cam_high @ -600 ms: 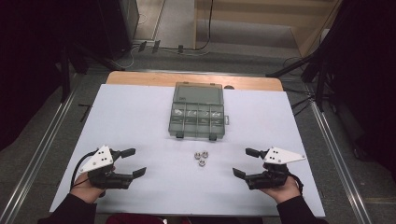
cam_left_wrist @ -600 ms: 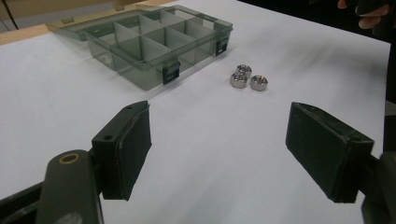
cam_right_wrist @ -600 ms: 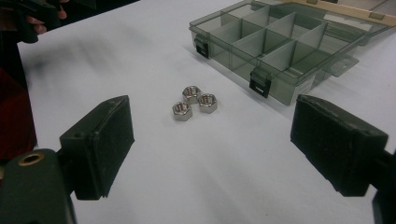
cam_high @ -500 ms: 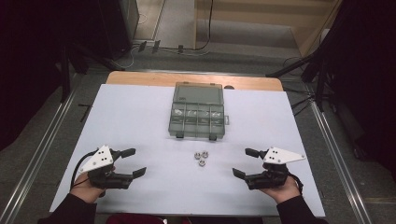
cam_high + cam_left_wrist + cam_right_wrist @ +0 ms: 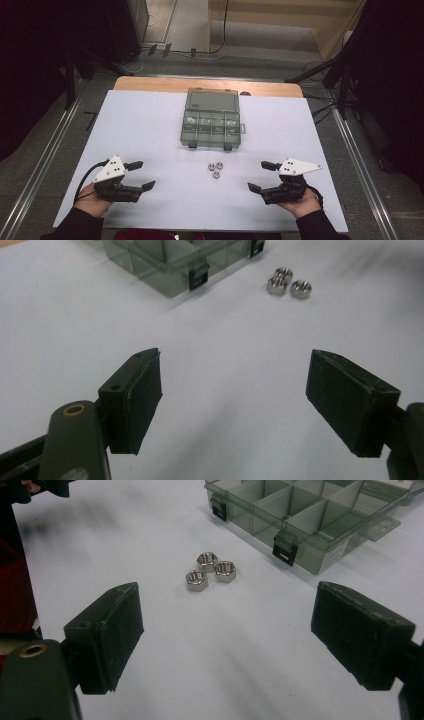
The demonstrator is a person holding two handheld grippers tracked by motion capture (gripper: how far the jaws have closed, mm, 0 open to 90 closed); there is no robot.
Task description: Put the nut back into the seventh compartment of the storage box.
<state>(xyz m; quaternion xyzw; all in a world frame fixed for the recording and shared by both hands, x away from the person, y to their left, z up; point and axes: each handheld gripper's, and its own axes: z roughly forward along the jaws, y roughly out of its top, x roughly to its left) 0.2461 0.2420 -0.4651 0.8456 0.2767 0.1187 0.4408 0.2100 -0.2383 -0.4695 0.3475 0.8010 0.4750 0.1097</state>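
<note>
Three steel hex nuts [image 5: 215, 169] lie bunched together on the white table sheet [image 5: 150, 130], just in front of a clear grey compartment box [image 5: 212, 120] whose lid lies open. My left gripper [image 5: 138, 175] rests near the front left, jaws wide apart and empty, pointing toward the middle. My right gripper [image 5: 262, 176] rests near the front right, open and empty as well. In the left gripper view [image 5: 235, 405] the nuts [image 5: 289, 284] lie far ahead to the right. In the right gripper view [image 5: 227, 635] the nuts [image 5: 210, 570] sit ahead between the jaws, well clear of them.
The box [image 5: 310, 520] has several divided compartments and two black latches facing me. A wooden strip [image 5: 200, 85] edges the far side of the table. Metal rails [image 5: 45, 155] run along both sides, with dark stands and cables on the floor beyond.
</note>
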